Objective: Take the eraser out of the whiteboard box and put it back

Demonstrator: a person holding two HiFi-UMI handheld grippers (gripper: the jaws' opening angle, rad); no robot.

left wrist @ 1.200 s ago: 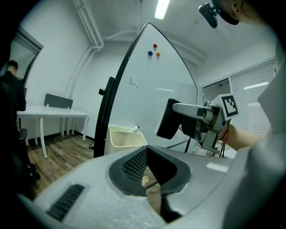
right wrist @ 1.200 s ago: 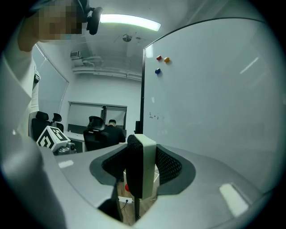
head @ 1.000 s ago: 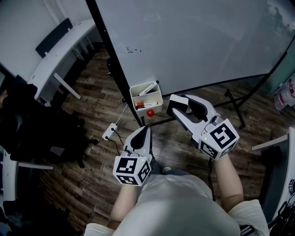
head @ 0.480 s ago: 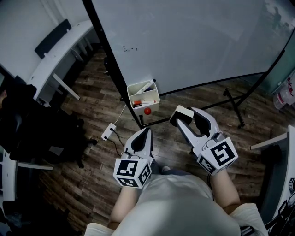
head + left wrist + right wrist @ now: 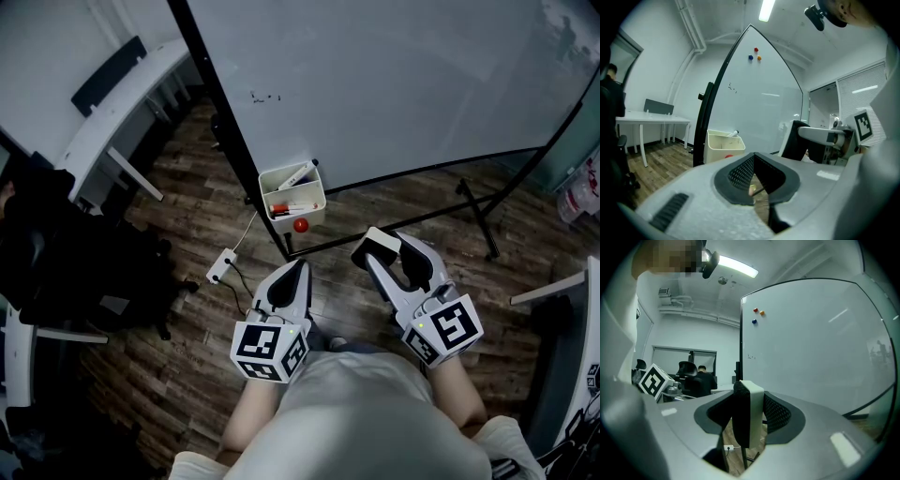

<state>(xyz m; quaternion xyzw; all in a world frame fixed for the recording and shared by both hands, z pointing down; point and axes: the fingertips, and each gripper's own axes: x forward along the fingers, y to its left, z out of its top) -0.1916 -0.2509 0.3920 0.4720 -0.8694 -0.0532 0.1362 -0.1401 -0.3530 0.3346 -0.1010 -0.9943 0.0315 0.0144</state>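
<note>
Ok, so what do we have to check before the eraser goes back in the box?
1. Eraser held tight: ok. The right hand-held gripper has a pad pressed on each side of it.
2. Whiteboard box open on top: ok, no lid on it.
3. Room inside the box: cannot tell. Markers lie in it already.
4. Way to the box free: ok. In the head view only floor shows between the eraser and the box.
5. Left hand-held gripper out of the way: ok. It is shut, empty, and apart from the box.
</note>
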